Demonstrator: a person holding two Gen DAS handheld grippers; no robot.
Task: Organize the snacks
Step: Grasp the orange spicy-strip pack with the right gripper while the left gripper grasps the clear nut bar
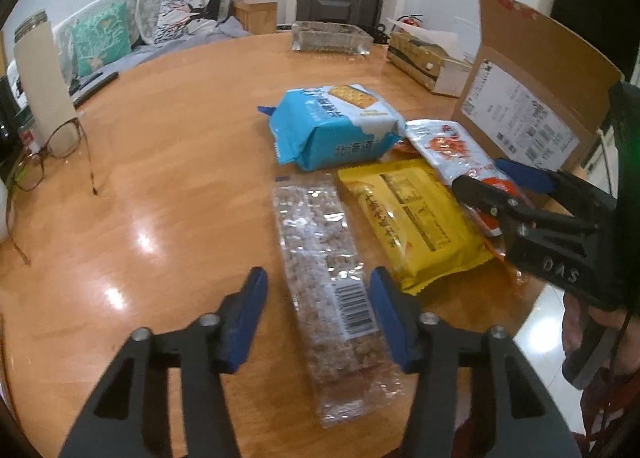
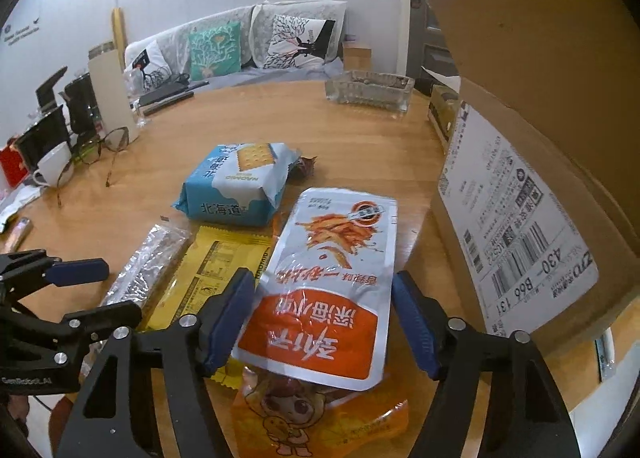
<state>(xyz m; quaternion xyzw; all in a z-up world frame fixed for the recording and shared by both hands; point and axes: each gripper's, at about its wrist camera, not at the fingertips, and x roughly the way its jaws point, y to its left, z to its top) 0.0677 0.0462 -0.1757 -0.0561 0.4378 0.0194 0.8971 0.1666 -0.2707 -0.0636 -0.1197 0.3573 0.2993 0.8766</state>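
While five snack packs lie clustered on the round wooden table beside an open cardboard box, the left tongs straddle the clear wrapped grain bar, blue pads off its sides, and the right tongs stand spread around the white-and-orange pouch.

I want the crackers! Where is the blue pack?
The blue pack lies on the table in both views, past the yellow packet and clear bar, left of the cardboard box.
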